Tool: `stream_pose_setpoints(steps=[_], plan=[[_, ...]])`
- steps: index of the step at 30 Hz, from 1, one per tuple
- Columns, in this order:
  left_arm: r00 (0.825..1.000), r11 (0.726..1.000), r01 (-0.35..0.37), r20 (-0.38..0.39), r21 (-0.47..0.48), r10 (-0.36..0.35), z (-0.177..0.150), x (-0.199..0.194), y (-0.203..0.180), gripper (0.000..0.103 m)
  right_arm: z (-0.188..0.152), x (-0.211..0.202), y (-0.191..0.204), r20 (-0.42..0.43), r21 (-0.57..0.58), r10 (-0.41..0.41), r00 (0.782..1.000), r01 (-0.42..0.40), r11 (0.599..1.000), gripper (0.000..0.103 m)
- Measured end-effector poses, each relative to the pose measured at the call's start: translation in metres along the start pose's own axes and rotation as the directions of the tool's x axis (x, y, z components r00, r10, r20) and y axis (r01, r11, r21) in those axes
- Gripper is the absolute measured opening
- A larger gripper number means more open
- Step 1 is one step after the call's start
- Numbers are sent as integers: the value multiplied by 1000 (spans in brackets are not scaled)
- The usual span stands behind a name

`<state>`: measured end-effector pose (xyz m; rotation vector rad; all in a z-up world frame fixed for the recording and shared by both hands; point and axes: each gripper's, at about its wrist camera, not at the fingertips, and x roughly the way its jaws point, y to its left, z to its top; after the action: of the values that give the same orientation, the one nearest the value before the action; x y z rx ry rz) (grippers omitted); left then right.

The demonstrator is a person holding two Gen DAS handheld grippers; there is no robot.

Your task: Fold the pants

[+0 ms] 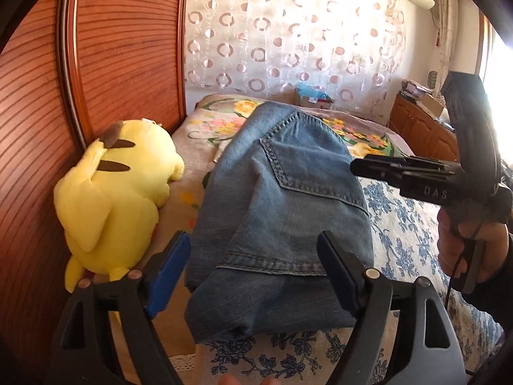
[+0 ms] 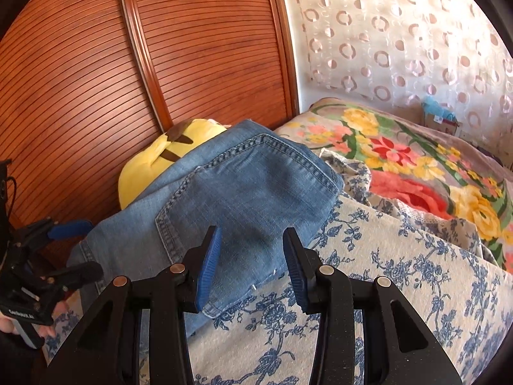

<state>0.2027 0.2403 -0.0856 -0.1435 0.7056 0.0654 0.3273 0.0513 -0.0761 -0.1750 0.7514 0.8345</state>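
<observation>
Blue jeans (image 1: pixel 282 211) lie folded in a compact stack on the bed, back pocket up; they also show in the right wrist view (image 2: pixel 237 199). My left gripper (image 1: pixel 253 272) is open, its blue pads on either side of the stack's near end, holding nothing. My right gripper (image 2: pixel 251 266) is open and empty above the stack's near right corner. The right gripper also shows in the left wrist view (image 1: pixel 362 166) at the right of the jeans. The left gripper shows in the right wrist view (image 2: pixel 77 247) at the far left.
A yellow plush toy (image 1: pixel 115 192) lies left of the jeans against the wooden slatted wardrobe (image 1: pixel 121 48). A blue-flowered cover (image 2: pixel 400 272) lies under and right of the jeans. A bright floral blanket (image 2: pixel 410 160) lies beyond, with a curtain (image 1: pixel 288 32) behind.
</observation>
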Motion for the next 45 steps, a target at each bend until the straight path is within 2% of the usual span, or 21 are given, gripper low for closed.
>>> stream_pose_setpoints(steps=[5, 11, 16, 22, 30, 37, 45], plan=[[1000, 1000, -16, 22, 7, 16, 5, -11, -4, 81, -1, -6, 2, 8, 1, -6, 1000, 6, 1000, 40], [993, 998, -53, 104, 23, 50, 13, -38, -18, 81, -1, -30, 5, 48, -10, -34, 998, 34, 999, 41], [988, 997, -51, 149, 55, 43, 21, -61, -38, 81, -4, -63, 6, 102, -8, -70, 992, 71, 997, 46], [977, 992, -100, 197, 78, 83, 27, -88, -69, 81, -10, -113, 9, 184, -1, -126, 975, 128, 992, 56], [973, 996, -33, 231, 85, 13, 23, -110, -105, 82, -31, -177, 10, 241, 21, -220, 945, 222, 975, 68], [973, 993, -4, 230, 119, -23, 16, -122, -141, 82, -60, -229, -2, 264, 106, -295, 919, 276, 955, 69], [969, 986, 41, 234, 161, -78, 5, -145, -183, 82, -98, -288, -12, 282, 176, -388, 878, 350, 920, 69]])
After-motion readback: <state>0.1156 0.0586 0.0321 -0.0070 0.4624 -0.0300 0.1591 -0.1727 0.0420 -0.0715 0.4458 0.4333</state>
